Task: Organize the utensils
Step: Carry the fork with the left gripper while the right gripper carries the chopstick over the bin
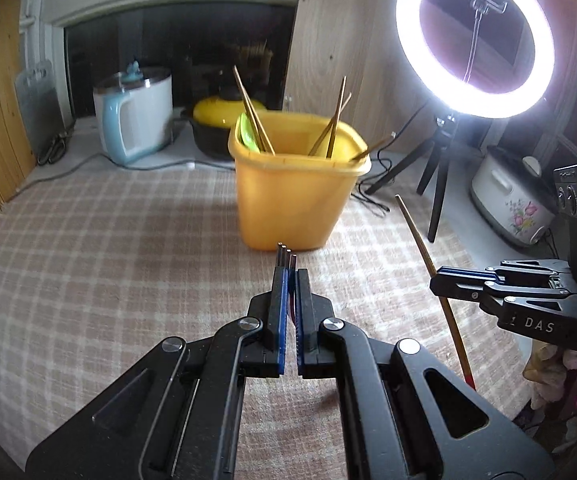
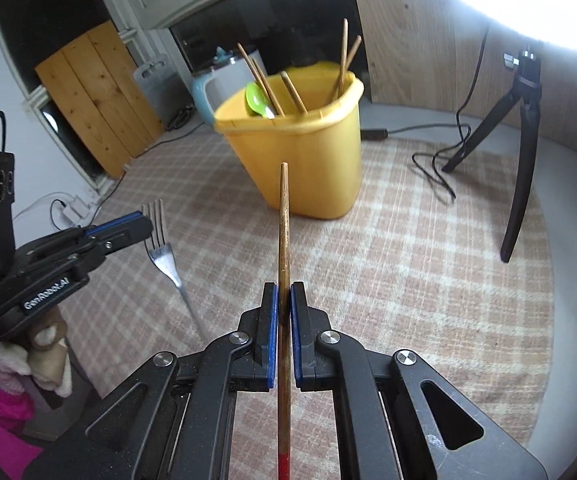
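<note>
Your right gripper (image 2: 283, 308) is clamped on a light, stiff chopstick (image 2: 283, 220) at centre frame, gripped mid-shaft so it shouldn't pivot. Your left gripper (image 1: 290, 276) pinches a thin, slick fork (image 2: 163, 250) near its tines. Judging by this, both should drop easily into the yellow bin (image 2: 312, 160) at upper centre.

1. One yellow bin (image 2: 308, 152) stands on the checked cloth (image 2: 428, 280).
2. Chopsticks in the bin (image 1: 252, 112): five sticks show above the rim in each view.
3. One more chopstick (image 2: 283, 240) is clamped in the right gripper (image 2: 283, 292).
4. One green spoon (image 2: 257, 99) sits in the bin.
5. One metal fork (image 2: 164, 256) is pinched by the left gripper (image 1: 290, 276).
6. Two grippers in all.
7. One ring light (image 1: 474, 36) on a tripod.
8. One kettle (image 1: 134, 118), one rice cooker (image 1: 508, 200), one yellow-lidded pot (image 1: 216, 120).
</note>
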`<state>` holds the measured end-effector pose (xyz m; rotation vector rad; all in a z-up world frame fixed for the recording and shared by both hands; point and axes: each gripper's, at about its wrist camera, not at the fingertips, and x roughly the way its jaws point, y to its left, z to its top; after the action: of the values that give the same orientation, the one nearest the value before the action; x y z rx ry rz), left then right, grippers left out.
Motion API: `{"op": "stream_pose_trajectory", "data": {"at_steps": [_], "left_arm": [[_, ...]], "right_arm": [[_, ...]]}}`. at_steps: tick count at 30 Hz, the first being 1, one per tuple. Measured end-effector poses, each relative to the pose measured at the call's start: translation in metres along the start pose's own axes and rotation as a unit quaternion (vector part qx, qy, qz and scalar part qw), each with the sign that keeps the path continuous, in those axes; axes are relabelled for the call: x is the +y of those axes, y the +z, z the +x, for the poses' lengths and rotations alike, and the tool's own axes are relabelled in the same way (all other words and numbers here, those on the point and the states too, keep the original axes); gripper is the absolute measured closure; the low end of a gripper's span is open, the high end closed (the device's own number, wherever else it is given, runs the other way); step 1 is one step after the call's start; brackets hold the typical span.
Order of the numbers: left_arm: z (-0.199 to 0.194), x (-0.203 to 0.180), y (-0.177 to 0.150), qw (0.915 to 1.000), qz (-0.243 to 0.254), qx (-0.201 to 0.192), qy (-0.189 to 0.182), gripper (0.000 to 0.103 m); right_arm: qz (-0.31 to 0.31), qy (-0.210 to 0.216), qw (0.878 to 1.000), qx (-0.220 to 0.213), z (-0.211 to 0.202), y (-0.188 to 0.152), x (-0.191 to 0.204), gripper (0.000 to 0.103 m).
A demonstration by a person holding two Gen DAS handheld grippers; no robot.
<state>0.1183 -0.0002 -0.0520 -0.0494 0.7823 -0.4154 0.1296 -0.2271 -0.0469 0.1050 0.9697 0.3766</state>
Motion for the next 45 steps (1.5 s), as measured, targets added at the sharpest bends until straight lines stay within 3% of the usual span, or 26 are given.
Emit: {"op": "stream_pose_trajectory", "data": {"at_steps": [20, 36, 45], "left_arm": [[-0.050, 0.009, 0.050, 0.9969, 0.004, -0.078, 0.003, 0.103], [-0.050, 0.029, 0.126, 0.9916, 0.005, -0.130, -0.002, 0.103], [-0.044, 0.034, 0.159, 0.9871, 0.022, -0.158, 0.010, 0.103]], "right_arm": [[-0.022, 0.009, 0.996, -0.081, -0.040, 0.039, 0.016, 0.098], [-0.028, 0.005, 0.985, -0.168, -0.054, 0.121, 0.016, 0.098], [-0.033, -0.011, 0.983, -0.183, -0.033, 0.162, 0.017, 0.098]]}}
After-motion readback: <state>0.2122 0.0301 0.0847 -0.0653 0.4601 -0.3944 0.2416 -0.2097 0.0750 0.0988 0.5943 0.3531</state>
